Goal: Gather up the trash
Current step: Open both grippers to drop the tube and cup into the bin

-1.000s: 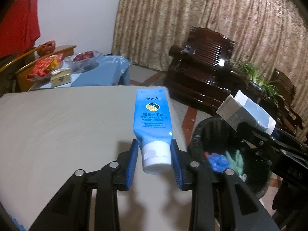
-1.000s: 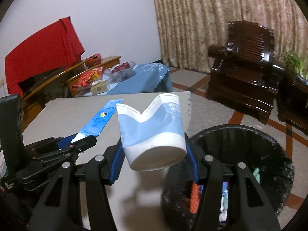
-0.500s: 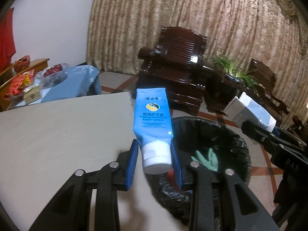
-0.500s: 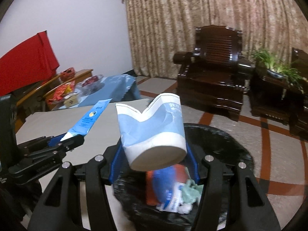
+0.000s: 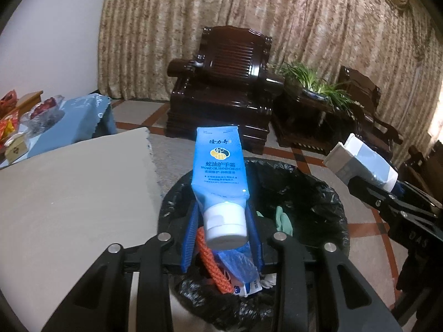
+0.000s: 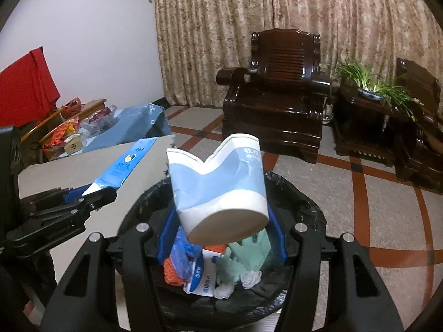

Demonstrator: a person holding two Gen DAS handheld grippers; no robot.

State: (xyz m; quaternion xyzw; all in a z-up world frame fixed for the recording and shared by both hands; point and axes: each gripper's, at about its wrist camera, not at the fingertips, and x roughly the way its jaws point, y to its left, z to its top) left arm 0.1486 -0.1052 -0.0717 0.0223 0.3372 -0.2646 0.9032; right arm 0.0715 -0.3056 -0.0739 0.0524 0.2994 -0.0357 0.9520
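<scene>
The hand cream tube (image 5: 220, 177) is pinched at its white cap end between the blue pads of the left gripper (image 5: 221, 235), and it hangs in the air over the open mouth of the trash bin (image 5: 326, 193), past the far right corner of the surface (image 5: 69, 193). Its long axis runs along the line of the fingers: the cap faces back toward the camera and the flat crimped tail points forward and up, toward the dark wooden armchair (image 5: 221, 83). Gripping it by the stiff cap rather than the soft body probably keeps it from bending or slipping, and holding it above the black liner means a release should drop it straight in

The crushed paper cup (image 6: 218, 191) is squeezed across its sides in the right gripper (image 6: 221, 238), also above the bin. Its round base faces the camera, and its dented rim, folded into a notch, points forward and up, so its axis too follows the fingers. The squeeze itself seems to account for the dent

Below both, the bin holds a green glove (image 6: 249, 251), an orange net (image 5: 213, 260) and crumpled wrappers
</scene>
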